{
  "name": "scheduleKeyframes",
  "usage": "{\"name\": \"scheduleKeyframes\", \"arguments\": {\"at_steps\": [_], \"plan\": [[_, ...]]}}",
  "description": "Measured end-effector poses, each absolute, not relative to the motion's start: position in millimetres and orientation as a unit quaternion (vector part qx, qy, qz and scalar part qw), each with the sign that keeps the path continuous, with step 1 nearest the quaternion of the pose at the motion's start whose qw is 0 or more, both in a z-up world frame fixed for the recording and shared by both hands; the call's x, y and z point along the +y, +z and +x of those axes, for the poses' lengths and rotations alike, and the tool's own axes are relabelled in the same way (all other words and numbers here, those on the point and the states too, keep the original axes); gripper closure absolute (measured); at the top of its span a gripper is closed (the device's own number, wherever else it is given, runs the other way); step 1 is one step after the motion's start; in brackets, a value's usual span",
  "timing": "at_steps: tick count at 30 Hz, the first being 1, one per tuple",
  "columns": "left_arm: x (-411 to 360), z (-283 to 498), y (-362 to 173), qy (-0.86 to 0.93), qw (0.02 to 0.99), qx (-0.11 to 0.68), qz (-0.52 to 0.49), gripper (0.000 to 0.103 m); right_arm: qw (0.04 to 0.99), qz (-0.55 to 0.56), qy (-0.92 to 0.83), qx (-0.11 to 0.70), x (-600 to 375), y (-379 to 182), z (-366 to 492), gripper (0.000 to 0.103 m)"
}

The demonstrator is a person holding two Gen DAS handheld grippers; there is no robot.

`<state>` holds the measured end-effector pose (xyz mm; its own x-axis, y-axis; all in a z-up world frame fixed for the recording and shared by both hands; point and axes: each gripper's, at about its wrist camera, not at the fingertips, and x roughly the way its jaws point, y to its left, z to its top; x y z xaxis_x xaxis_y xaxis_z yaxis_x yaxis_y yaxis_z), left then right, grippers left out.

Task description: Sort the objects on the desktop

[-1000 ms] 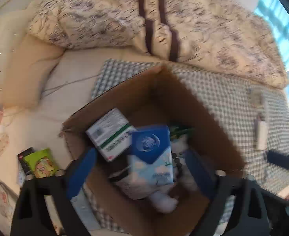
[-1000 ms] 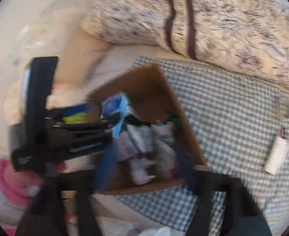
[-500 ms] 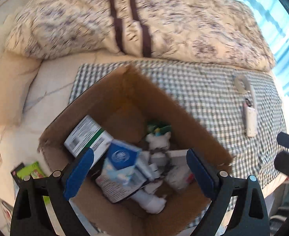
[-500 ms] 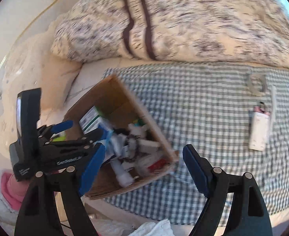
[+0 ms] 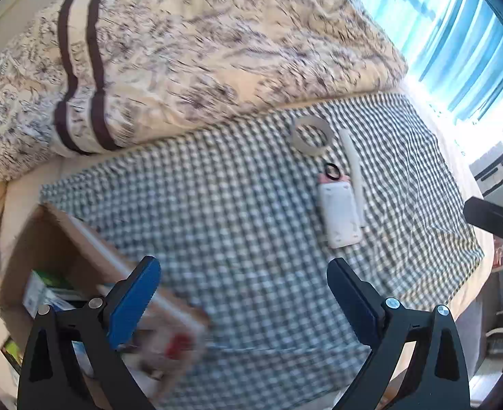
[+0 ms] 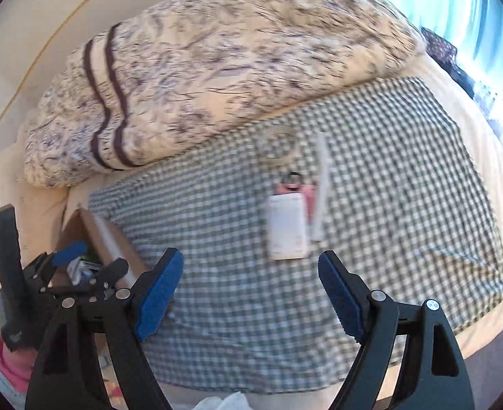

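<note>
- Left wrist view: the left gripper (image 5: 243, 294) hangs over a checked cloth (image 5: 217, 212) spread on a bed, its blue-padded fingers (image 5: 133, 295) wide apart and holding nothing.
- At 8 o'clock from the fingers a cardboard box (image 5: 91, 242) sits on the cloth's edge, blurred; cartons and small items lie inside, too smeared to name.
- At 1 o'clock, well apart from the fingers, a white flat device (image 5: 339, 217) lies on the cloth, with a black ring (image 5: 333, 171) on a pink piece at its far end, a white stick (image 5: 353, 167) just beside it, and a tape ring (image 5: 313, 135) beyond.
- A patterned duvet (image 5: 183, 54) is bunched at 12 o'clock.
- Right wrist view: the right gripper (image 6: 249, 288) also has its fingers (image 6: 159, 294) spread wide and empty, over the cloth.
- The white device (image 6: 287, 225) lies at 12 o'clock just past the fingertips; the stick (image 6: 321, 184) touches its right side, and the tape ring (image 6: 280, 141) is farther off, all blurred.
- At 9 o'clock the box (image 6: 104, 235) shows with the left gripper (image 6: 77, 263) over its opening.
- A pink-and-white fabric (image 6: 3, 358) sits at 8 o'clock; I cannot tell what it is.
</note>
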<state>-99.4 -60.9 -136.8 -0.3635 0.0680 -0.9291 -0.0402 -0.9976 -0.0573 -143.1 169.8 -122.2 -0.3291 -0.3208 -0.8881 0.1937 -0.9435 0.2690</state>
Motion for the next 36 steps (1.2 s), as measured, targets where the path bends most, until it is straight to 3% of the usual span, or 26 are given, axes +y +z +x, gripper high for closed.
{"name": "scheduleKeyframes", "arguments": {"at_steps": [13,24,36], "plan": [[49.9,-152.5,-232.4,0.797,-0.032,-0.12,-0.591,0.003,0.229,0.568,-0.791,0.02,240.0,-169.6,-242.0,0.022],[80.3,-177.8,-292.4,0.796,-0.019,-0.091,-0.599,0.003,0.245,0.591,-0.769,0.012,225.4,-262.0,-309.5,0.022],[81.5,-192.8,-328.5,0.785,-0.019,-0.09,-0.612,0.002,0.235,0.609,-0.757,0.036,196.4,-323.6,-347.7,0.022]]}}
